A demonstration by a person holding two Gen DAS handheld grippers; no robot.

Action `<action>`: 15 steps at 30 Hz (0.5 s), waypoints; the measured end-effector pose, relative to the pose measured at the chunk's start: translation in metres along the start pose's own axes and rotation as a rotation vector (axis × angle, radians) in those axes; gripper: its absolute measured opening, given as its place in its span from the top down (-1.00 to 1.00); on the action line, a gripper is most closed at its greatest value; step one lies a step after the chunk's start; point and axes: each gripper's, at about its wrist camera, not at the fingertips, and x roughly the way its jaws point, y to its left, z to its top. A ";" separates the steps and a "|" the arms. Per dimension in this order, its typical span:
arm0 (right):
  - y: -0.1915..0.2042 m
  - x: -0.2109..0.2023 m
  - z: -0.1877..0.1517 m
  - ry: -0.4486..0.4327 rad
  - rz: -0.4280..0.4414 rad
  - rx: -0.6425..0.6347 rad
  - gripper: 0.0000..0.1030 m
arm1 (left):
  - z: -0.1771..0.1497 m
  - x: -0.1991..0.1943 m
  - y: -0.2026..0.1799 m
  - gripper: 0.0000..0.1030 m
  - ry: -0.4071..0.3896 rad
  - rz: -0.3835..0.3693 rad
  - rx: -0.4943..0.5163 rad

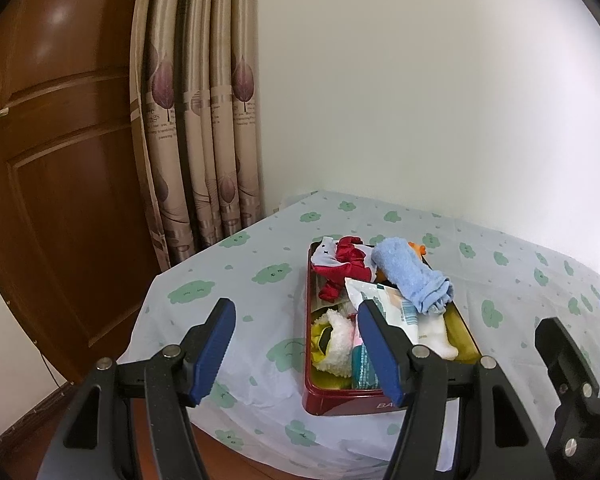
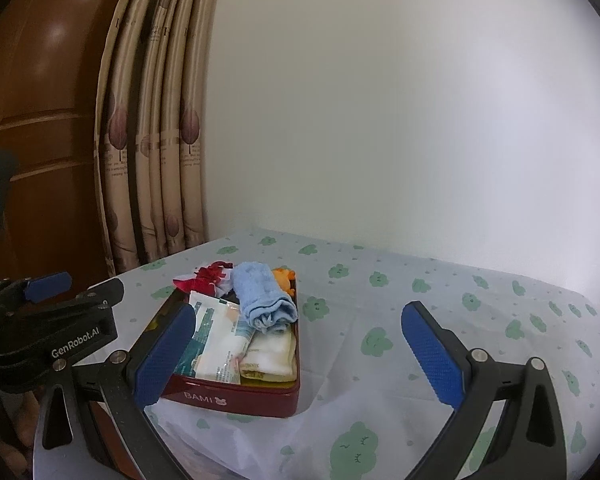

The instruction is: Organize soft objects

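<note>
While our left gripper hangs released before the red tin on the counter, the right-wrist view shows our right gripper likewise released; the blue towel roll atop looks soft and light, best pinched mid-roll.

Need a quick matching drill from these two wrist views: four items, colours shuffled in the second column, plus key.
Items:
1. towel
2. tin
3. curtain
4. hand-held gripper pads

Colours:
A. beige with leaf print
B. dark blue
C. light blue
D. red

Pairs: 1-C, 2-D, 3-A, 4-B
</note>
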 end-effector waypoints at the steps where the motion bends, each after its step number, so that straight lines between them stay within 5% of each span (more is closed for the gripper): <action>1: 0.000 0.000 0.000 0.002 -0.001 0.000 -0.98 | 0.000 0.000 0.000 -0.27 0.001 -0.003 0.000; 15: -0.003 0.005 -0.004 0.031 0.000 0.021 -0.98 | 0.000 0.000 -0.004 -0.28 -0.006 -0.014 0.014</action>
